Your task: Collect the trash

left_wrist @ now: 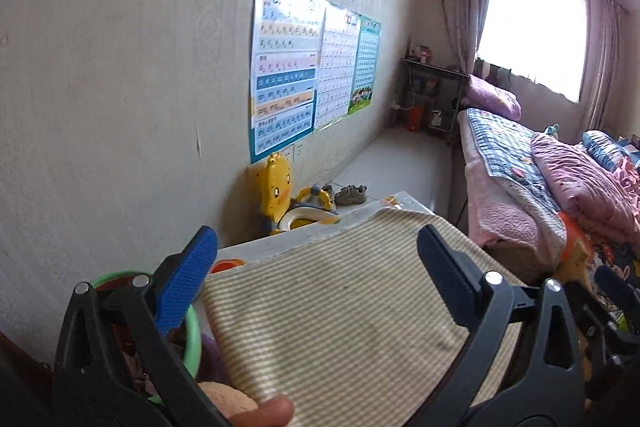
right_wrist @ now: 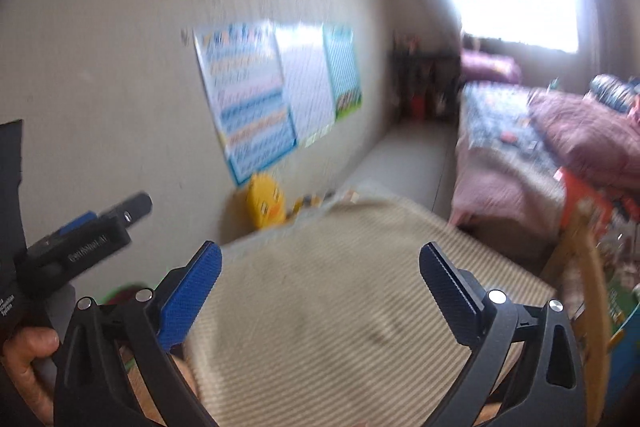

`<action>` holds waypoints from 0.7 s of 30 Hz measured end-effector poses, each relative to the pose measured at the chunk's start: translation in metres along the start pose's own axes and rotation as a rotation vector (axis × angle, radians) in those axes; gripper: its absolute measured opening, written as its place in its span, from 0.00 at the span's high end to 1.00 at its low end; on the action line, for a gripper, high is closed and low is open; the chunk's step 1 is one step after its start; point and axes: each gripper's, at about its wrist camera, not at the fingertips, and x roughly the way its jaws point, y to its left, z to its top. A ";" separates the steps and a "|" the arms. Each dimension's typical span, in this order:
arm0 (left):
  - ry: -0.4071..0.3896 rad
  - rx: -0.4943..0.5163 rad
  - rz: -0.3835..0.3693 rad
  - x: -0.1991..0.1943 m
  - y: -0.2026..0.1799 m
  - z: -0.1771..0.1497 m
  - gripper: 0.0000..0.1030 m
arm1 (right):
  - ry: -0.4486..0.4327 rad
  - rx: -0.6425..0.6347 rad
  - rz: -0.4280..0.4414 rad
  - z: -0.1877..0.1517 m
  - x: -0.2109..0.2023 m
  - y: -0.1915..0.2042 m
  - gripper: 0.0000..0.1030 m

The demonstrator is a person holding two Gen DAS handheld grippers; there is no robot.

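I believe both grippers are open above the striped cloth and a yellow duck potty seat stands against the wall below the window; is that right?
Not quite: the yellow duck potty seat stands below the wall posters, not the window, as the left wrist view shows. The left gripper and right gripper are indeed open above the striped cloth.

Right wrist view motion-blurred, posters [right_wrist: 276, 87] unreadable, green basket [left_wrist: 192, 327] mostly hidden behind left gripper [left_wrist: 316, 267]

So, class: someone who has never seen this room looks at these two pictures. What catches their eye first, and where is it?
Probably the glaring window at the far right, above the bed piled with pink bedding. Next, the bright learning posters on the left wall, with a yellow duck potty seat on the floor below them. Up close, a striped cloth fills the foreground between the open left gripper fingers.
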 end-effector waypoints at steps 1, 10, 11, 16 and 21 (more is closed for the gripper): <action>0.001 0.001 -0.001 -0.004 -0.005 0.000 0.05 | -0.024 0.012 -0.005 0.002 -0.004 -0.005 0.07; 0.000 0.048 0.029 -0.019 -0.027 -0.002 0.05 | -0.061 0.094 -0.045 0.005 -0.019 -0.033 0.07; -0.005 0.051 0.030 -0.020 -0.027 -0.002 0.05 | -0.069 0.091 -0.045 0.005 -0.020 -0.032 0.07; -0.014 0.053 0.015 -0.027 -0.023 -0.004 0.05 | -0.124 0.045 -0.040 0.001 -0.027 -0.022 0.07; -0.005 0.034 0.013 -0.026 -0.019 -0.008 0.05 | -0.135 0.038 -0.033 0.000 -0.028 -0.015 0.07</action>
